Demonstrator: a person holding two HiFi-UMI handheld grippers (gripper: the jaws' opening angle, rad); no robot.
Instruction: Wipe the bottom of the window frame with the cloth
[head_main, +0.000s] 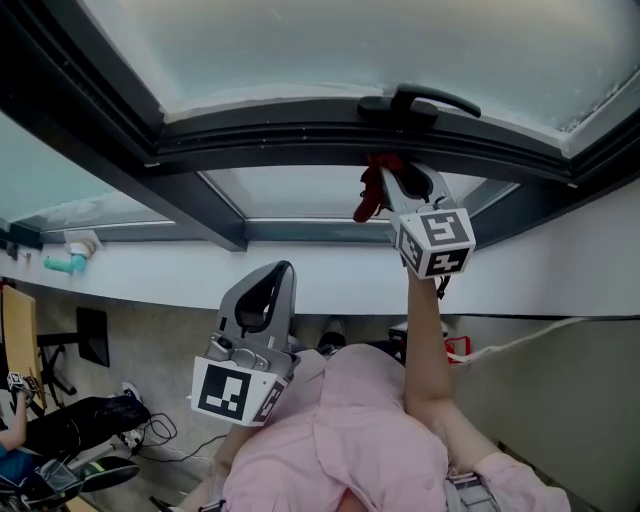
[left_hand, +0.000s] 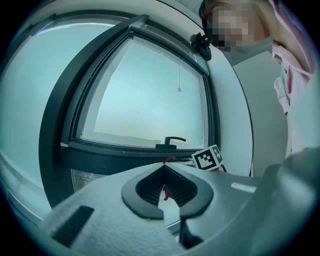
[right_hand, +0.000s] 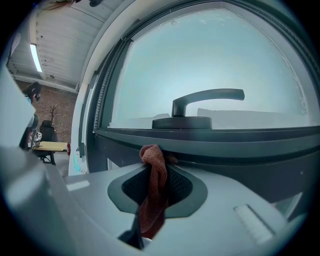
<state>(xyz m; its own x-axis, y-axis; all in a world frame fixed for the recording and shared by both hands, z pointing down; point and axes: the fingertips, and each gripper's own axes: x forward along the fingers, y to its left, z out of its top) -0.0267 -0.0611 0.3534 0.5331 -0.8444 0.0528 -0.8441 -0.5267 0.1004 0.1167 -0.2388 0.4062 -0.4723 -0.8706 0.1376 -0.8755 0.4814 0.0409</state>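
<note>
The dark window frame (head_main: 300, 135) runs across the head view, its black handle (head_main: 420, 100) on the bottom rail. My right gripper (head_main: 385, 172) is raised just under that handle, shut on a red cloth (head_main: 372, 192). In the right gripper view the cloth (right_hand: 154, 185) hangs bunched between the jaws of the right gripper (right_hand: 155, 152), its top pressed against the underside of the frame rail (right_hand: 240, 142) below the handle (right_hand: 205, 100). My left gripper (head_main: 285, 268) is held low near my chest, shut and holding nothing. From the left gripper (left_hand: 165, 165), the handle (left_hand: 170, 142) lies ahead.
A white sill (head_main: 150, 275) runs below the frame, with a teal object (head_main: 65, 263) on it at the left. A white cord (head_main: 520, 340) crosses the wall at the right. Chairs and cables (head_main: 80, 420) lie on the floor at the lower left.
</note>
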